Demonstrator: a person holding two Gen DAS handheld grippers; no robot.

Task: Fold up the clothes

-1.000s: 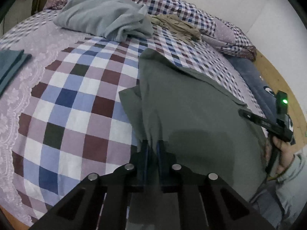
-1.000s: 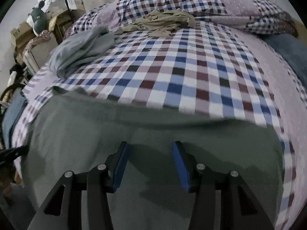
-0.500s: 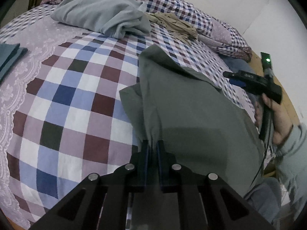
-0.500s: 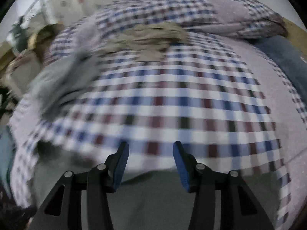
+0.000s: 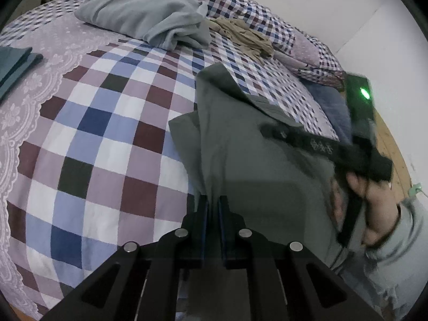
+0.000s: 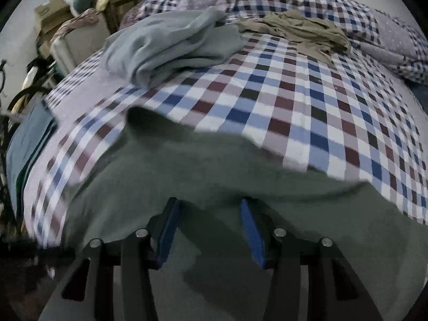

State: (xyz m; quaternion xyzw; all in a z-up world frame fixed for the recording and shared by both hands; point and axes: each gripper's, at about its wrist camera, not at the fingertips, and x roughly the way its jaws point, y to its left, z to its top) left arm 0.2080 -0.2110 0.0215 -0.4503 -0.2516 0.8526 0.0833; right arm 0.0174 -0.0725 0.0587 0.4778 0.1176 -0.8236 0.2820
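Observation:
A grey-green garment (image 5: 248, 165) lies spread over the near part of the checked bed. My left gripper (image 5: 213, 208) is shut on its near edge, and the cloth runs up between the blue pads. In the left wrist view the right gripper (image 5: 270, 131) hovers over the garment's right side, held by a hand (image 5: 374, 195). From the right wrist view the same garment (image 6: 214, 176) fills the lower half. My right gripper (image 6: 211, 224) is open just above it, with nothing between its blue pads (image 6: 250, 230).
A crumpled light grey garment (image 5: 149, 18) and a beige one (image 5: 246, 37) lie at the far end of the bed. A folded teal piece (image 5: 13, 64) sits at the left edge. Boxes and clutter (image 6: 67, 26) stand beyond the bed's left side.
The right gripper has swung from the bed's right edge in over the garment, still open. My left gripper keeps its hold and has barely moved.

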